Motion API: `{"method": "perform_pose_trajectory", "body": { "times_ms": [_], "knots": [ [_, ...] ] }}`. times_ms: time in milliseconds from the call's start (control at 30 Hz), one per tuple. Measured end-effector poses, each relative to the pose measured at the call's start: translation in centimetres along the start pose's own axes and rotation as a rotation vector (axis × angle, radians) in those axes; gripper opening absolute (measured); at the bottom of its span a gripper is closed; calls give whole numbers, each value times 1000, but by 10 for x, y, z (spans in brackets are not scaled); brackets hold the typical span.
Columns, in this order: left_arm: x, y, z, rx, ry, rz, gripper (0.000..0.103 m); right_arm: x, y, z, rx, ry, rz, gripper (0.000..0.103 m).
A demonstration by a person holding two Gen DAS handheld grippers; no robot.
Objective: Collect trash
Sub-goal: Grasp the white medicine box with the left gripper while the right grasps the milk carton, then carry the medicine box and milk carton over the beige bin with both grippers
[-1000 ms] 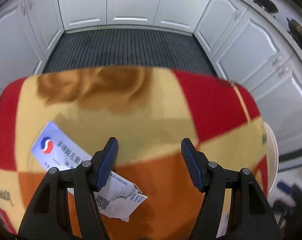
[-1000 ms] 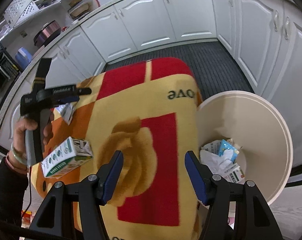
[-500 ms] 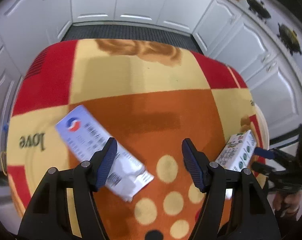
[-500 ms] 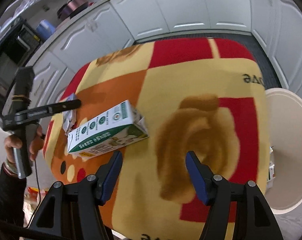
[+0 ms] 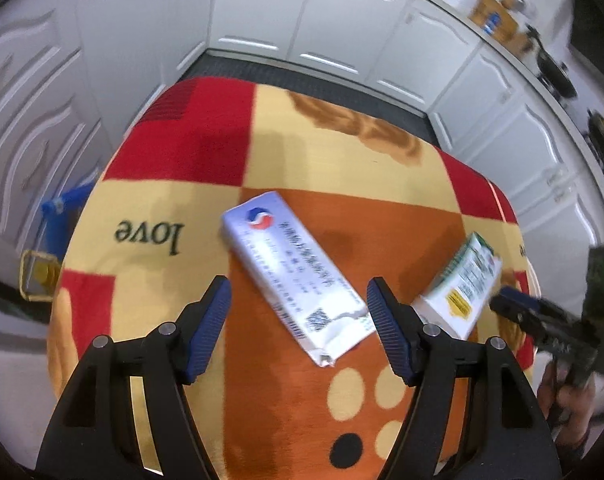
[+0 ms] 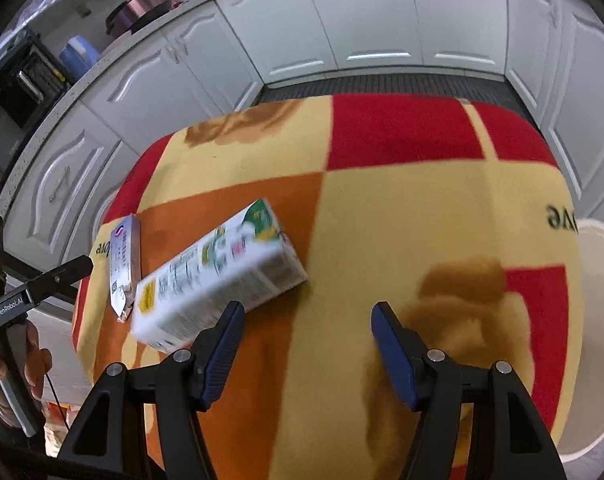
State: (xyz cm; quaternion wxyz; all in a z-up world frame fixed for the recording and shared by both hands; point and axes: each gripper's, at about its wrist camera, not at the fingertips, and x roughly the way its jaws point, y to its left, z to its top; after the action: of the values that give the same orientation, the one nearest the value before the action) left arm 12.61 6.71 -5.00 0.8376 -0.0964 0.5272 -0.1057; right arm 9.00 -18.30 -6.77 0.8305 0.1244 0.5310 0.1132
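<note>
A flat white packet with a blue-and-red logo and a torn end lies on the red, yellow and orange blanket that covers the table. My left gripper hovers over it, open, with the packet's torn end showing between the fingers, untouched. To its right lies a green-and-white drink carton on its side. In the right wrist view the carton lies just ahead of the left fingertip of my right gripper, which is open and holds nothing. The packet lies beyond the carton.
A cream waste bin stands off the table's right edge. White cabinets ring the room, with a dark ribbed mat on the floor. A blue object sits below the table's left edge. A hand holds the other tool.
Both views have swung across the table. The packet now lies centred between the left fingers. The right gripper has moved left, away from the bin, and the carton is now close to its left finger.
</note>
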Motion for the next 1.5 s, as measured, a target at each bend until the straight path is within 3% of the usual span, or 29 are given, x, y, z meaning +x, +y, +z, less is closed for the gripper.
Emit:
{"method": "perform_pose_trajectory", "body": {
  "times_ms": [300,467,600,833,933,1067,1233,1300,1333,1500],
  "knots": [
    [31,6,2,-134,-36,94,70,-3,6,-18,27,32,39,64],
    [53,-5,7,-143,-26,129,71,-2,8,-22,68,45,83,70],
    [60,-14,14,-90,-40,180,73,3,15,-18,104,49,112,71],
    [50,-5,2,19,4,124,62,21,37,10,131,40,117,72],
    [43,4,-5,6,9,124,61,35,53,28,79,39,74,75],
    [38,9,-13,-5,17,116,62,60,84,43,-81,73,7,75],
    [41,7,-13,5,7,128,62,62,85,38,-106,66,-46,75],
    [41,1,-15,22,-4,139,61,60,79,31,-94,57,-12,64],
    [41,-1,-16,33,-9,144,59,58,79,29,-102,49,-3,64],
    [30,-8,-23,31,-26,85,52,25,78,11,-162,-21,4,62]
  ]
}}
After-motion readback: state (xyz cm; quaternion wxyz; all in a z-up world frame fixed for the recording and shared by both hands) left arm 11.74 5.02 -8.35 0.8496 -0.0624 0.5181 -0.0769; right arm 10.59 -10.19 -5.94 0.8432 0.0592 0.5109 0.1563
